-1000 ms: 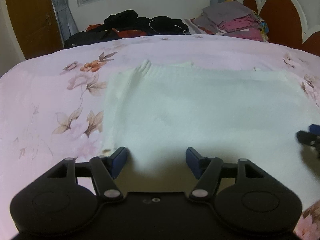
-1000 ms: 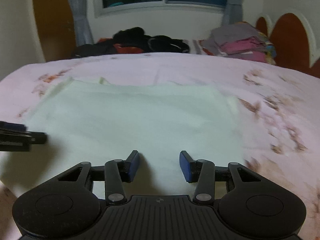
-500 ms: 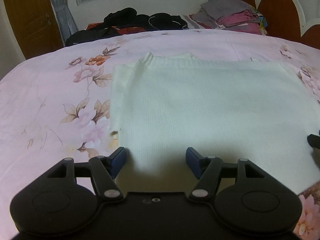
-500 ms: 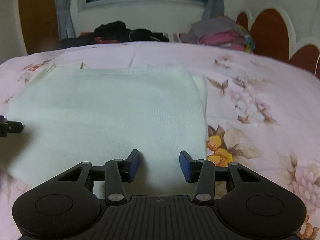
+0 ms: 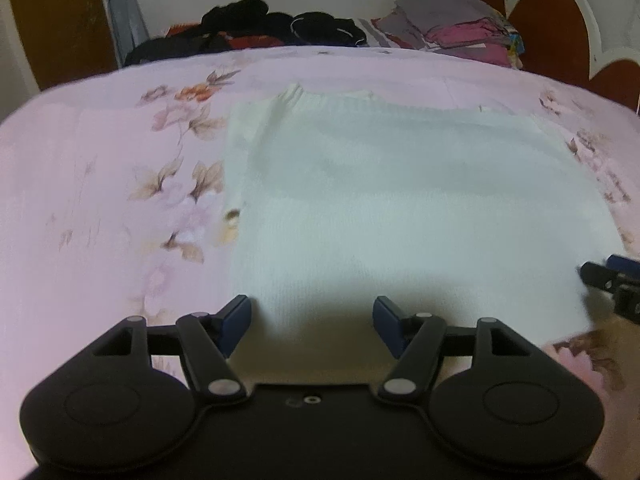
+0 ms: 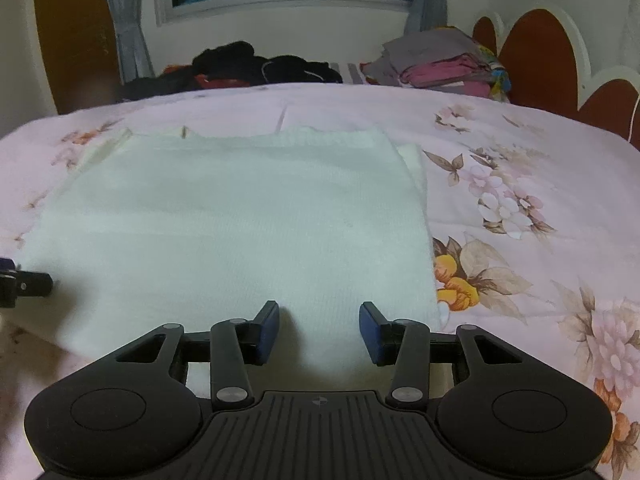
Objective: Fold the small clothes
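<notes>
A white knit garment (image 5: 400, 200) lies flat and partly folded on the pink floral bedspread (image 5: 100, 200); it also shows in the right wrist view (image 6: 240, 220). My left gripper (image 5: 311, 322) is open and empty over the garment's near left edge. My right gripper (image 6: 319, 326) is open and empty over the near right edge. The right gripper's tip shows at the right edge of the left wrist view (image 5: 612, 280), and the left gripper's tip shows at the left edge of the right wrist view (image 6: 24, 284).
A pile of dark clothes (image 5: 248, 32) lies at the far side of the bed. A stack of folded grey and pink clothes (image 5: 452, 32) sits at the far right by the brown headboard (image 6: 536, 56). A wooden door (image 6: 72, 36) stands far left.
Both grippers have shifted over the garment's near edge, and the views have changed a little. Both stay open and empty. The garment lies as before.
</notes>
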The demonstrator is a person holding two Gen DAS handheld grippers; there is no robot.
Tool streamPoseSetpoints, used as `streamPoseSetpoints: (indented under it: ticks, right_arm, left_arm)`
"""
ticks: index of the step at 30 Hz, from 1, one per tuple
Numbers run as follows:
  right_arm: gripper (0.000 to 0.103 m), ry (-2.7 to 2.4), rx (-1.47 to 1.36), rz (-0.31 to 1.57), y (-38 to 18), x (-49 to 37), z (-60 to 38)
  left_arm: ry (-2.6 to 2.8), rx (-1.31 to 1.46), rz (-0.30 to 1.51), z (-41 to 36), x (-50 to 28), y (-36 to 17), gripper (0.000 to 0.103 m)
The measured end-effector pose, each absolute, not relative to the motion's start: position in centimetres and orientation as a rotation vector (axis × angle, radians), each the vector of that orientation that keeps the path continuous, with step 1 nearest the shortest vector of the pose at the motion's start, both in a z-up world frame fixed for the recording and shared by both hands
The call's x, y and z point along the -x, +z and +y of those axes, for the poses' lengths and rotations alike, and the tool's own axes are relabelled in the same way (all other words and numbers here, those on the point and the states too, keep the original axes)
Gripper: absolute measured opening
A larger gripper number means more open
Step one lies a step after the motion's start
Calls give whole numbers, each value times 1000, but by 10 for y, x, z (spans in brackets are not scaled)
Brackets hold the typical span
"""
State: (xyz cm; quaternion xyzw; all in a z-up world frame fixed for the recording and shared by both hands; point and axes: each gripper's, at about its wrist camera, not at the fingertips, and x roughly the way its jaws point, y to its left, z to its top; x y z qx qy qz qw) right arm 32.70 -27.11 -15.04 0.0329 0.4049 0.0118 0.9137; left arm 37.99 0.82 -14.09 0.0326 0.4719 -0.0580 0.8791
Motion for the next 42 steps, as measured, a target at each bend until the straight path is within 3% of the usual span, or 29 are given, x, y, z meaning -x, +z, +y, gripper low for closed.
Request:
streamPoseSetpoints:
  ticks: [14, 20, 24, 33, 35, 42]
  right_arm:
    - [44, 117, -100, 787, -125, -314, -237]
    - [44, 133, -112, 801, -129, -320, -229]
    - [44, 130, -102, 806, -135, -330, -222]
    - [44, 81, -95, 782, -145, -382, -213]
    - [44, 80, -98, 780, -147, -394, -212]
    - [44, 101, 1, 773, -168, -412, -199]
  left_arm:
    - [-184, 428, 1139, 62, -352, -155, 73]
    - [-201, 616, 1064, 75, -359, -172, 83]
    - [-194, 735, 967, 85, -369, -185, 82]
    - [-153, 855, 824, 88, -393, -206, 35]
    - [-141, 867, 824, 86, -397, -211, 15]
    - [-107, 845, 794, 80, -398, -207, 7]
